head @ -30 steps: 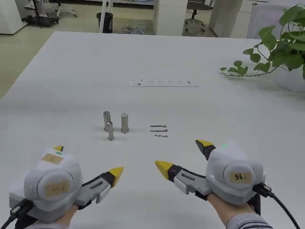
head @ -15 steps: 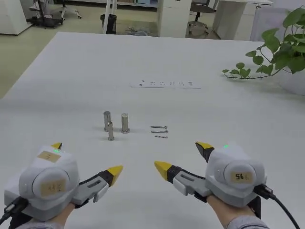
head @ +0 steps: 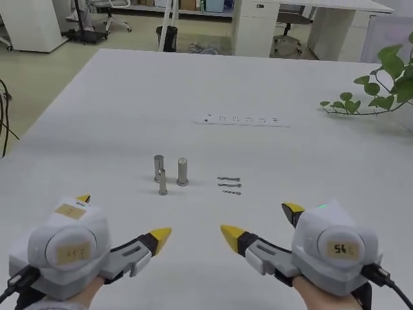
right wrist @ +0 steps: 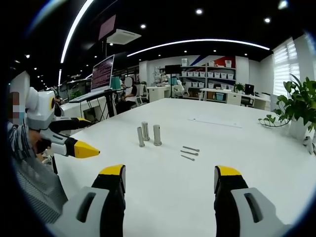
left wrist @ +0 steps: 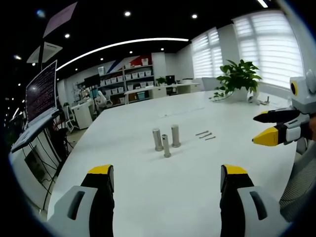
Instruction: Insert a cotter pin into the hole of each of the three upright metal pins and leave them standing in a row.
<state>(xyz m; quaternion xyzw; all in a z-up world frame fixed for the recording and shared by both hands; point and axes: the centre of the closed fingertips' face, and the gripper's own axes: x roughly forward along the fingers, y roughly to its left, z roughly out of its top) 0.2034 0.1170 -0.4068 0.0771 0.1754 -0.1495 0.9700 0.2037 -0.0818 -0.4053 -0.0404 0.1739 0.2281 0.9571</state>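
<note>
Cotter pins [head: 229, 185] lie side by side on the white table [head: 193, 97], just beside three upright metal pins [head: 182, 172] clustered together. Left gripper [head: 122, 216] and right gripper [head: 261, 219] hover nearer the person, jaws wide apart, both empty.

Looked over a wide white counter [head: 97, 129] with a white power strip [head: 240, 120] lying flat on it and a leafy potted plant [head: 389, 63] at its right edge. Saw beige floor [head: 39, 71], a white cabinet [head: 255, 26] and an office chair [head: 288, 31] beyond. Noted slatted window blinds [left wrist: 266, 34], shelves of bins [right wrist: 197, 68], a lit monitor [left wrist: 40, 91] and a curved ceiling light strip [right wrist: 197, 40] among round spots
</note>
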